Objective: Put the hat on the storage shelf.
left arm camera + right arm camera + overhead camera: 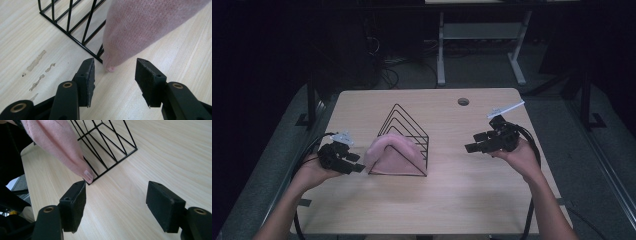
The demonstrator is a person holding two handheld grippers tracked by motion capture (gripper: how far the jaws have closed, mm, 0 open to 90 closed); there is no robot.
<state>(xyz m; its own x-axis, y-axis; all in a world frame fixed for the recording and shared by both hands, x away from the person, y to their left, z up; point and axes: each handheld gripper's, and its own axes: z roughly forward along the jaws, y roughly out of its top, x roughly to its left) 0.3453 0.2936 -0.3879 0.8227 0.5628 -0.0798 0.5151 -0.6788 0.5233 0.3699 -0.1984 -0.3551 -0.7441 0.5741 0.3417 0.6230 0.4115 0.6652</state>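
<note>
Draping over black wire rack (408,131), pink cloth (391,154) hangs down rack's front. Left gripper (358,167) just left of rack, jaws apart, empty. Right gripper (472,142) well right, also open. Left gripper view shows cloth tip (110,67) touching table (175,50).

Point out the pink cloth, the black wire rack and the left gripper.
pink cloth (393,151): high view, middle of its draped top.
black wire rack (408,120): high view, upper wires behind the cloth.
left gripper (114,75): left gripper view, gap between its open fingertips.
</note>
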